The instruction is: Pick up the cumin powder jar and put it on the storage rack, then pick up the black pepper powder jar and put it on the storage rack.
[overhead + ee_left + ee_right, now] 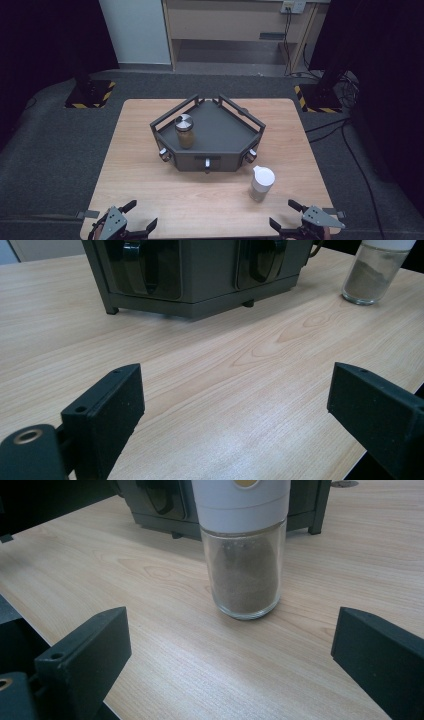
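Note:
A dark grey corner rack [227,150] with front hooks stands mid-table. On its shelf is a glass spice jar with a silver lid [184,131]. A white-capped glass jar of brown powder [261,184] [244,565] [372,270] stands on the wood in front of the rack's right corner. My left gripper [140,214] [235,400] hovers open at the table's near left edge, nothing between its jaws. My right gripper [285,213] [230,650] is open at the near right edge, facing the white-capped jar a short way off.
The light wooden table [145,175] has bare room in front of the rack. Grey carpet surrounds it. Two stand bases with yellow-black tape [90,94] [320,97] and cables sit behind, beside wooden furniture [235,30].

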A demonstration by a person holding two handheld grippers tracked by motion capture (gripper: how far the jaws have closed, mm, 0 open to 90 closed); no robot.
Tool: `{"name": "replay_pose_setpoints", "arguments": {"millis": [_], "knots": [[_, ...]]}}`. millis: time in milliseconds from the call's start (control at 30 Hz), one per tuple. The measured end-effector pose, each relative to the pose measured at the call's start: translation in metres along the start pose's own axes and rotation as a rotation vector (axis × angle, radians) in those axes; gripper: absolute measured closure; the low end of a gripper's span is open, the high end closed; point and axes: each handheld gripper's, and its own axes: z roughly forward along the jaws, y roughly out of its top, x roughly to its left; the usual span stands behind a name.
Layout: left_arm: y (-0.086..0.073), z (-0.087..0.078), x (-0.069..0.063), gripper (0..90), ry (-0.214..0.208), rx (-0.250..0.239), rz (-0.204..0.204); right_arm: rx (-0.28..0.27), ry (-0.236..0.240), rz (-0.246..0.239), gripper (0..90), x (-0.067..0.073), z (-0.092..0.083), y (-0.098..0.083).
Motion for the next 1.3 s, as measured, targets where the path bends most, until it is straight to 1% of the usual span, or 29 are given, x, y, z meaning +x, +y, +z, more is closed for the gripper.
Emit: {"name": "replay_pose_setpoints", "arguments": {"millis": [167,233,333,367,467,600,800,933,1000,1167,1300], "knots": [[0.0,-0.001,0.0,6.8,0.004,-0.004,0.001,-0.001,-0.005,0.0,2.4,-0.001,-0.001,0.003],[0.0,-0.001,0.0,6.8,0.006,-0.002,0.003,0.006,-0.005,0.0,2.4,-0.003,-0.001,0.005],[-0.001,-0.001,0.002,6.8,0.01,-0.002,0.0,0.029,-0.006,-0.016,2.5,-0.007,0.0,0.013],[-0.001,-0.001,0.002,6.8,0.011,0.0,0.003,0.031,-0.006,-0.017,2.5,-0.008,0.0,0.014],[-0.001,-0.001,0.003,6.8,0.01,-0.001,-0.002,0.032,-0.008,-0.019,2.1,-0.011,0.003,0.016],[-0.001,0.0,0.003,6.8,0.011,-0.001,-0.004,0.035,-0.006,-0.019,1.8,-0.014,0.007,0.018],[-0.001,0.0,0.003,6.8,0.01,-0.001,-0.002,0.039,-0.005,-0.035,1.8,-0.014,0.015,0.022],[-0.002,-0.001,0.003,6.8,0.012,-0.004,-0.012,0.043,0.002,-0.042,1.9,-0.015,0.02,0.027],[-0.002,-0.002,0.004,6.8,0.015,-0.009,-0.019,0.041,0.005,-0.044,2.1,-0.015,0.023,0.029],[-0.003,-0.004,0.006,6.8,0.022,-0.007,-0.018,0.037,0.005,-0.039,2.4,-0.015,0.029,0.03],[-0.003,-0.003,0.005,6.8,0.021,-0.006,-0.015,0.046,0.002,-0.04,2.4,-0.017,0.032,0.032]]}}
